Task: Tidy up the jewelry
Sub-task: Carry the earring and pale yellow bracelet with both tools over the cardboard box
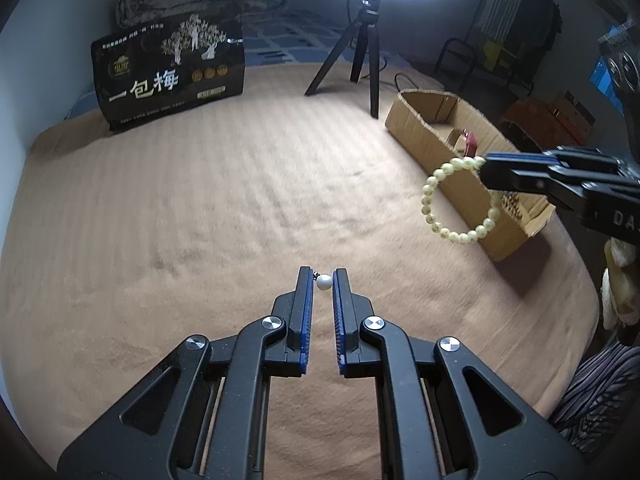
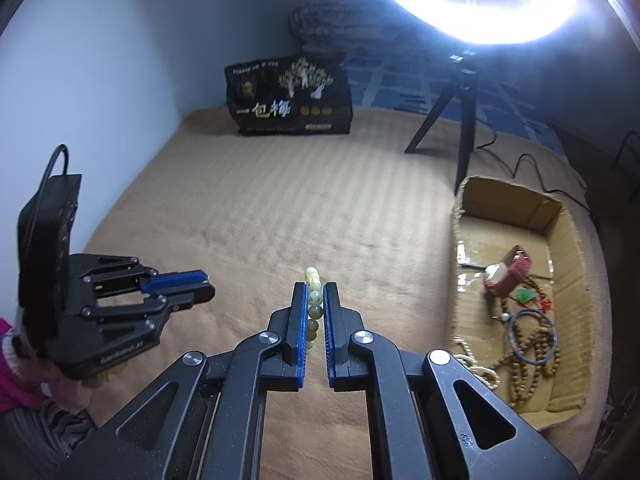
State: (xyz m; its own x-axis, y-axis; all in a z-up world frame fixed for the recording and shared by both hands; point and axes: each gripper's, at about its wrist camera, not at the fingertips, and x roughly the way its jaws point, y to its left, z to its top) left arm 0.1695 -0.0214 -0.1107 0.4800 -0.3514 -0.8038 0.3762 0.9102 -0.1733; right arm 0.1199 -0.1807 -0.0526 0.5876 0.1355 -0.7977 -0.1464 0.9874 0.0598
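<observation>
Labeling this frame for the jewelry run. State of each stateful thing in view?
left gripper: shut on white bead
white bead: pinched at fingertips, off the blanket
right gripper: shut on bead bracelet
bead bracelet: held, hanging in air
cardboard box: open-topped, jewelry inside
ring light: on

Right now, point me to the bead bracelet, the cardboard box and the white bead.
bead bracelet [image 1: 430, 192]: left wrist view, on the loop's left-hand beads.
cardboard box [image 2: 502, 204]: right wrist view, on the far inner wall.
white bead [image 1: 324, 282]: left wrist view, on the bead's centre, between the left tongs' tips.
</observation>
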